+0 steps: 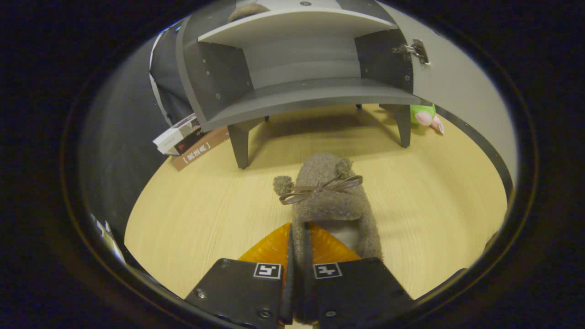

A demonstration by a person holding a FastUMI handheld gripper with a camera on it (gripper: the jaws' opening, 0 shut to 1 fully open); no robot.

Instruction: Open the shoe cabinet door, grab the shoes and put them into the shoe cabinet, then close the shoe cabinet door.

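A fuzzy brown slipper with a ribbon bow and two pompoms points away from me over the wooden floor. My gripper is shut on the slipper's left rim, the fabric pinched between both fingers. Beyond the slipper stands the grey shoe cabinet on short legs. Its door is swung open to the right, with a metal hinge showing. The lower shelf is bare. On the upper shelf a second brown fuzzy shape peeks out at the top.
A stack of books lies on the floor to the left of the cabinet's front leg. A green and pink plush toy sits behind the right leg, by the open door. Bare wooden floor stretches between me and the cabinet.
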